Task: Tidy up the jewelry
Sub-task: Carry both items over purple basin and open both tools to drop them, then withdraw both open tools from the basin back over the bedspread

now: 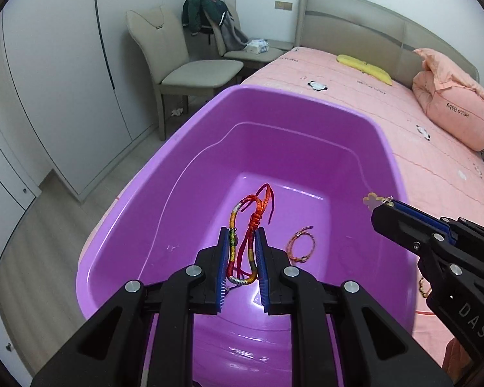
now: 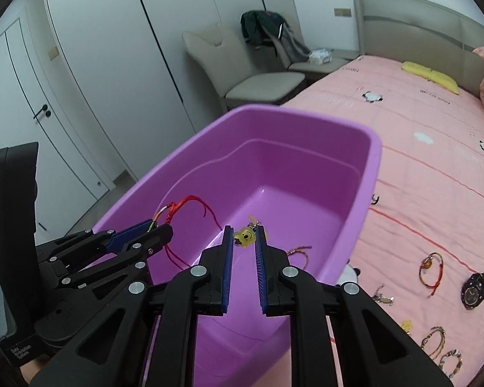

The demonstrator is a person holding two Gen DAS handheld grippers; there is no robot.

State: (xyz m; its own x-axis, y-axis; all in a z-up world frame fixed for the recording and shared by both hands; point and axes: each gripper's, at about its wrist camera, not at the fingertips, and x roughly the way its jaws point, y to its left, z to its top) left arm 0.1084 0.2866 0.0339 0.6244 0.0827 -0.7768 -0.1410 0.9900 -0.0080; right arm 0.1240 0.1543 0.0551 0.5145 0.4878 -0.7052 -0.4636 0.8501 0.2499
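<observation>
While both hand-held grippers grip jewelry, purple bin [image 1: 274,148] sits below.

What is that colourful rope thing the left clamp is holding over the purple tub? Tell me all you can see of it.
It is a braided cord bracelet, woven from thread: mostly red, with a multicoloured stretch of yellow, green, orange and white. It has a chunky red knot and loose red tail ends sticking up. The left gripper pinches it between its blue ribbed pads, so it hangs looped and crumpled above the inside of the purple tub, not touching the bottom. A thinner orange bracelet lies on the tub floor beside it, apart.
</observation>
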